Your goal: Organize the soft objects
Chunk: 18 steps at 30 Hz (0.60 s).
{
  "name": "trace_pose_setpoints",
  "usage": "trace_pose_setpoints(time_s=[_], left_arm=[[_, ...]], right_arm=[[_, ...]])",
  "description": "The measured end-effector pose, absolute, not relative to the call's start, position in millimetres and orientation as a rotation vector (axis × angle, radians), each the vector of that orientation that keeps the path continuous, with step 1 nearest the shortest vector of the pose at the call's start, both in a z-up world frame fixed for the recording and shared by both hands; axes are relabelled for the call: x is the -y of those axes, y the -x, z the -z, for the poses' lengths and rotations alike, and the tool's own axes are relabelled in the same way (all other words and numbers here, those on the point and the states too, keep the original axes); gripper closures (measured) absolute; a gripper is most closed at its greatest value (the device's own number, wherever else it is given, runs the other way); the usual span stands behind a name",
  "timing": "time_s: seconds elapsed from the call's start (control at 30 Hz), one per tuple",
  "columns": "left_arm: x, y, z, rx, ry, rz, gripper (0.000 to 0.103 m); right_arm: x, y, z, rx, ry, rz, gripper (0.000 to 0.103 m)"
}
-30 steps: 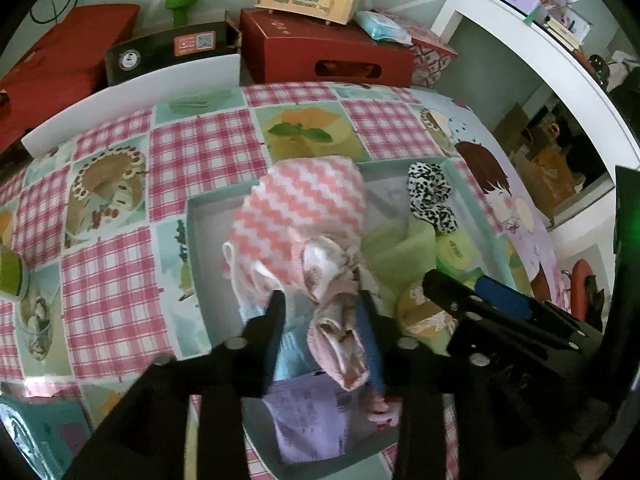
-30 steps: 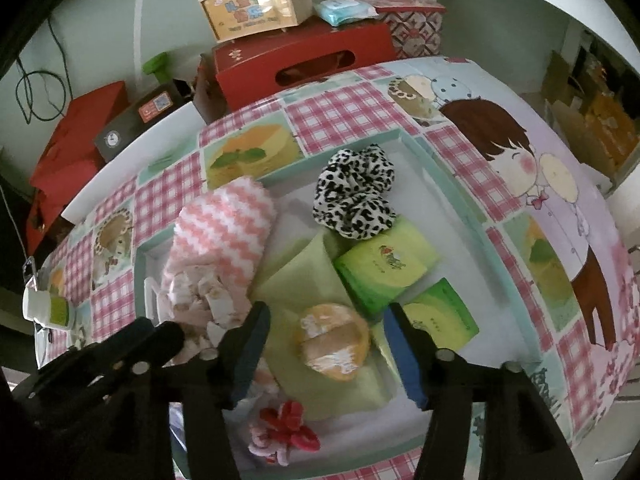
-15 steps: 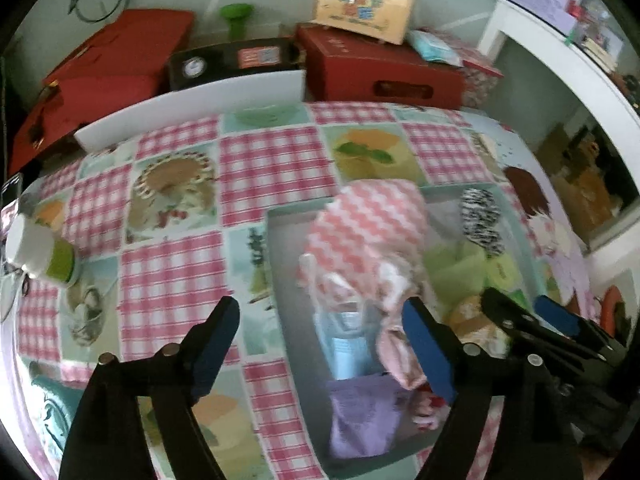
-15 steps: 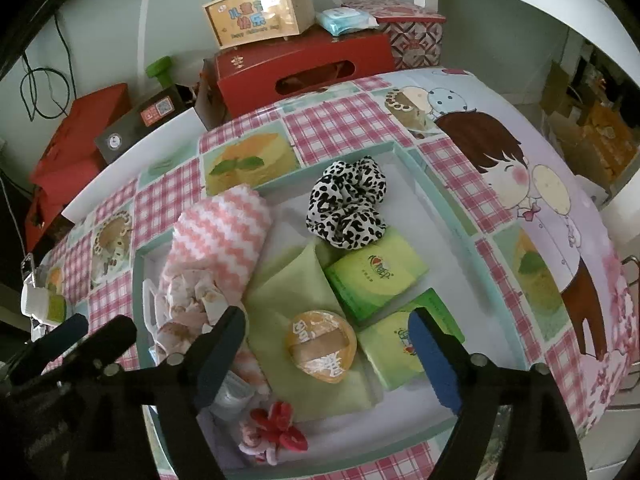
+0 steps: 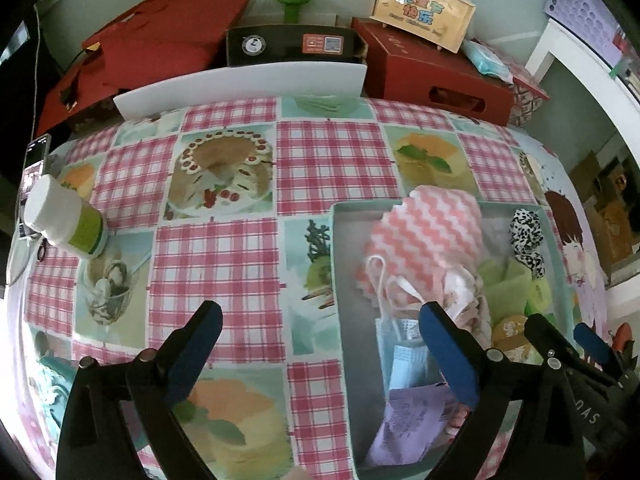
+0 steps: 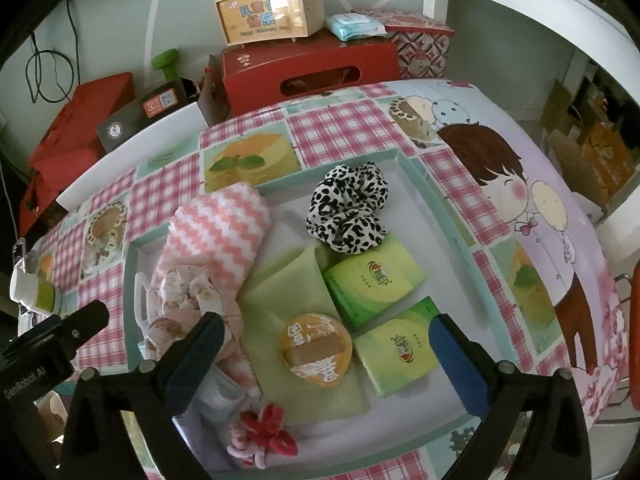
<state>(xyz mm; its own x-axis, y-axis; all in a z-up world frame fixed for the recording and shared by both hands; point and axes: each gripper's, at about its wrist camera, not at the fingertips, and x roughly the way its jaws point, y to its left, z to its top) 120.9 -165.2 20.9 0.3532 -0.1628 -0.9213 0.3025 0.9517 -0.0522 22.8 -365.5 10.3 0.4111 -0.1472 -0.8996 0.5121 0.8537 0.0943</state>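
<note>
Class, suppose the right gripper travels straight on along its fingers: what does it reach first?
Most likely the round orange packet on the green cloth in the tray. The right gripper has nothing between its opening jaws; depth is uncertain.

Dim, soft daylight throughout, glare at the left view's left edge, strong fisheye bending and dark corners.

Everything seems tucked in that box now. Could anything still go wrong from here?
Possibly. The printed face mask lies loosely over the pink zigzag towel, its white ear loop close to the left gripper, whose jaws are opening; pulling away could snag it. The red flower clip sits right at the tray edge and might slip out. The right gripper, also opening, hangs over the round orange packet and could nudge it.
</note>
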Motion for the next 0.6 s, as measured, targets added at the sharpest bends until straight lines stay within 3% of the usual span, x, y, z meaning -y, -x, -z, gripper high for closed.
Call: trace_pose_setpoints(time_s=[0.6], left_arm=[[119,-84,-22,-1.104,-0.223,0.194,0.005]], right_arm=[[338,-11,-25,-1.048,-0.306,0.389,0.000]])
